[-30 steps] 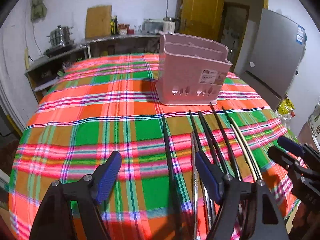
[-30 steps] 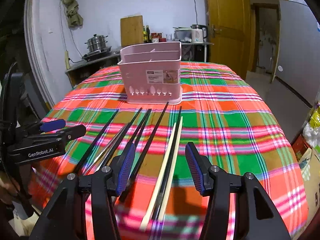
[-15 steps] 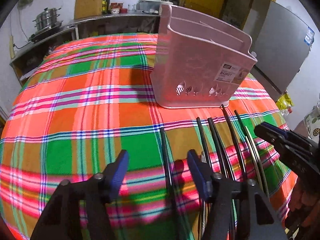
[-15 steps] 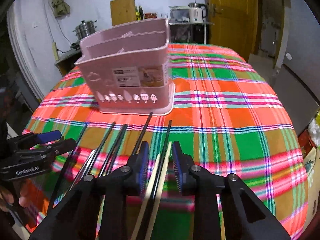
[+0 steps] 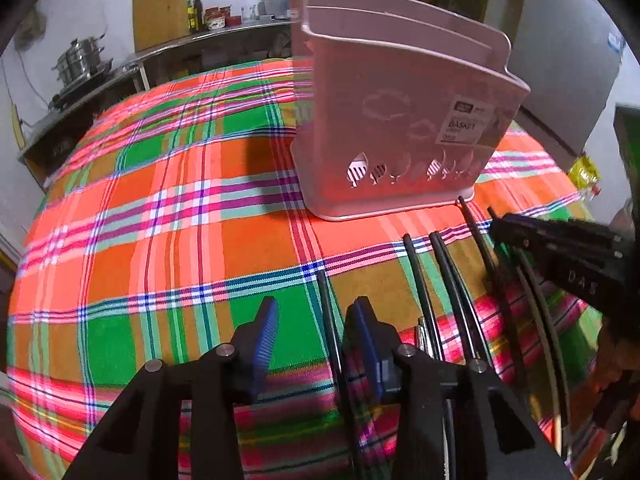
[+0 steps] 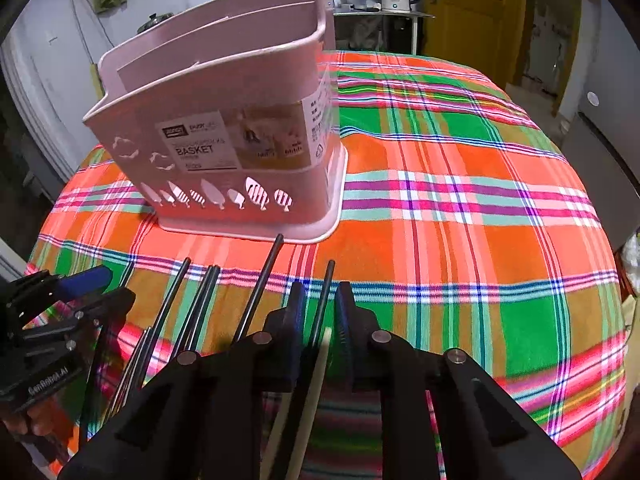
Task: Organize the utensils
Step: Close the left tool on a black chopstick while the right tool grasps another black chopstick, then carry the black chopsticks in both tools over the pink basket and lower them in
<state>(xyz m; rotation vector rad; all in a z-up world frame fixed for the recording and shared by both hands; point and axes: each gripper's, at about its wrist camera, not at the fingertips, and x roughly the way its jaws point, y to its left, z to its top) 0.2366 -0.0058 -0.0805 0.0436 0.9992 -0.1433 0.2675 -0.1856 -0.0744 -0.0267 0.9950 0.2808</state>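
On the plaid table (image 5: 132, 216), the left hand-held gripper (image 5: 314, 340) straddles one black chopstick (image 5: 325, 312), jaws spread for pickup. Opposite, the right hand-held gripper (image 6: 318, 312) pinches a chopstick pair (image 6: 322, 304), tips facing the pink basket (image 6: 224, 128) nearby.

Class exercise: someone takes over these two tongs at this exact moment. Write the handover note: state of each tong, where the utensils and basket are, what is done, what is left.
Left tongs: partly open, low over the cloth, a black chopstick between the pads, not yet clamped.
Right tongs: nearly shut around a black chopstick and a cream one; a firm grip cannot be confirmed.
Basket: pink, upright on the plaid tablecloth, just beyond the chopstick tips. No utensil shows above its rim.
The other chopsticks lie side by side on the cloth between the two tongs.
Done: nothing in the basket, as far as can be seen.
Left: grip, lift and drop every chopstick into the basket.
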